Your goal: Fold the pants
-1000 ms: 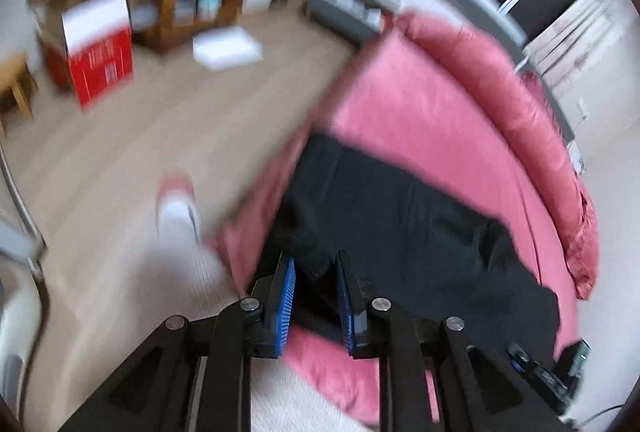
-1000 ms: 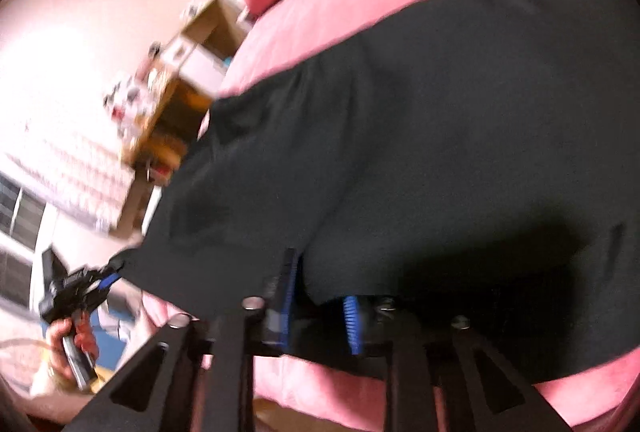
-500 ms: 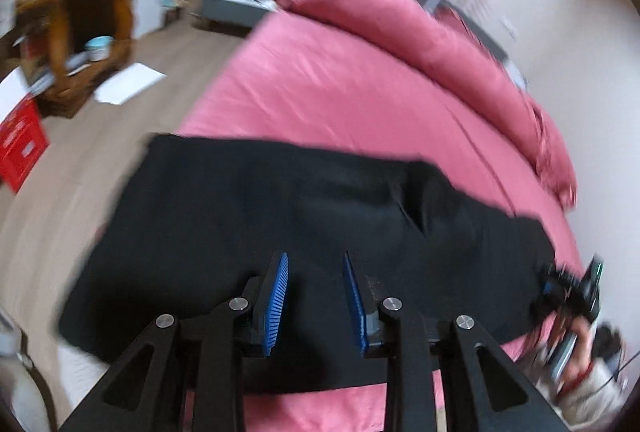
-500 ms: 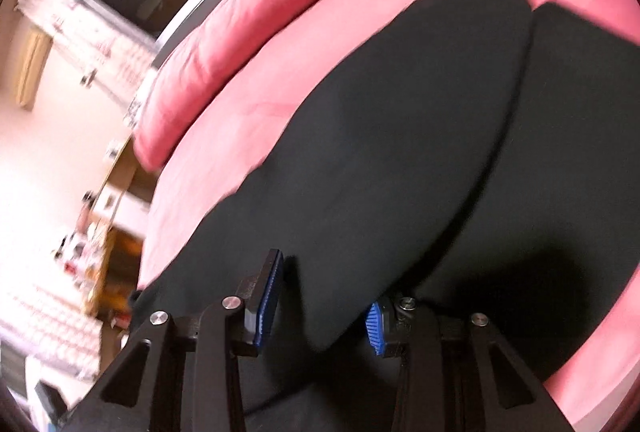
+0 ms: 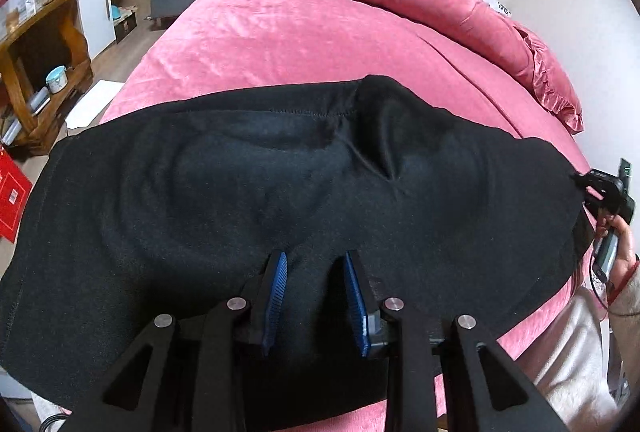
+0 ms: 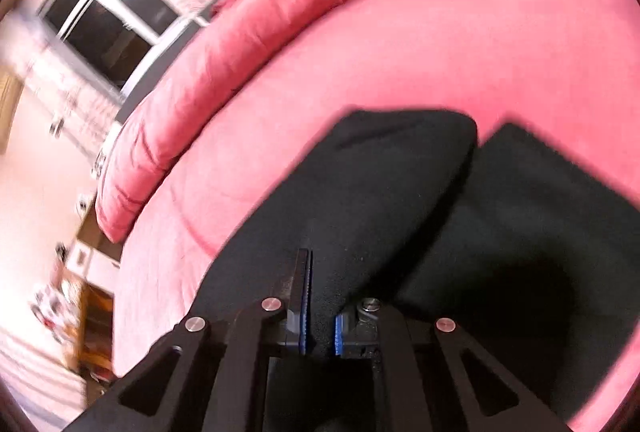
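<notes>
Pink bed (image 5: 304,31) beneath black pants (image 5: 240,183) spread flat for folding; left gripper (image 5: 316,296) partly open over cloth, right gripper (image 6: 320,312) closing on fabric.

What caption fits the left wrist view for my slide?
Left tongs open over black pants spread across a pink bed, right tongs at the far edge.

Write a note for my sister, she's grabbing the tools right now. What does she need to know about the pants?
Left tool: open over the black pants, near their front edge, gripping nothing.
Right tool: jaws closing with pants cloth between them at the other end.
Pants: spread sideways across the pink bed, one raised crease in the middle.
Done: laid out.
Left: grab with the left tool, then probably fold end to end.
</notes>
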The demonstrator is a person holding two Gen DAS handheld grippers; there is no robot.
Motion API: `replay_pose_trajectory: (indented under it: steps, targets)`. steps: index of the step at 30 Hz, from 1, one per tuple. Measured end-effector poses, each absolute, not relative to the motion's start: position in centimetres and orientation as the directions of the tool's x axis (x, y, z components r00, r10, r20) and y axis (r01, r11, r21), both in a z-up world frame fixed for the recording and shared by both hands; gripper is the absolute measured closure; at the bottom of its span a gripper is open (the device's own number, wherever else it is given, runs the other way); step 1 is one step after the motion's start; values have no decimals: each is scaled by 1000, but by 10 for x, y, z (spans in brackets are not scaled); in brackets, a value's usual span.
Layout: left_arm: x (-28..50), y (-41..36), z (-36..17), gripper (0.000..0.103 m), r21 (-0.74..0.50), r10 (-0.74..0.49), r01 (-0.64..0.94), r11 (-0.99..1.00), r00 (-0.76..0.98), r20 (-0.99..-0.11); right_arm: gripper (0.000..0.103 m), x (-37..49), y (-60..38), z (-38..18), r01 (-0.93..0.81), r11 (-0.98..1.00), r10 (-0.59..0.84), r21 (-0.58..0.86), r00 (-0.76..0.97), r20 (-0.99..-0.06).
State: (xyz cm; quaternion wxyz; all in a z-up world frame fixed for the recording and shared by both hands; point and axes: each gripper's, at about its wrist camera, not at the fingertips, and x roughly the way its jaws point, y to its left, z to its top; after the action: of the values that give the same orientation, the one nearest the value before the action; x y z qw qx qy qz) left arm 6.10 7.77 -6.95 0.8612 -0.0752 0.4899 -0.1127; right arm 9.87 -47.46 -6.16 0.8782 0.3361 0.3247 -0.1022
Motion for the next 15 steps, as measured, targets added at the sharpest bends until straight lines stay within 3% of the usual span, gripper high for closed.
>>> replay_pose_trajectory:
  steps: [6, 11, 15]
  targets:
    - [63, 80, -71, 73, -258, -287, 127, 958, 484, -827, 95, 50, -477, -28, 382, 801, -29, 461, 793, -608]
    - [60, 77, -72, 73, -264, -299, 141, 954, 468, -831, 95, 12, -497, -61, 460, 775, -34, 433, 715, -698]
    - [59, 75, -73, 73, -256, -296, 149, 955, 462, -836, 94, 1, -518, -90, 505, 667, 43, 548, 707, -706]
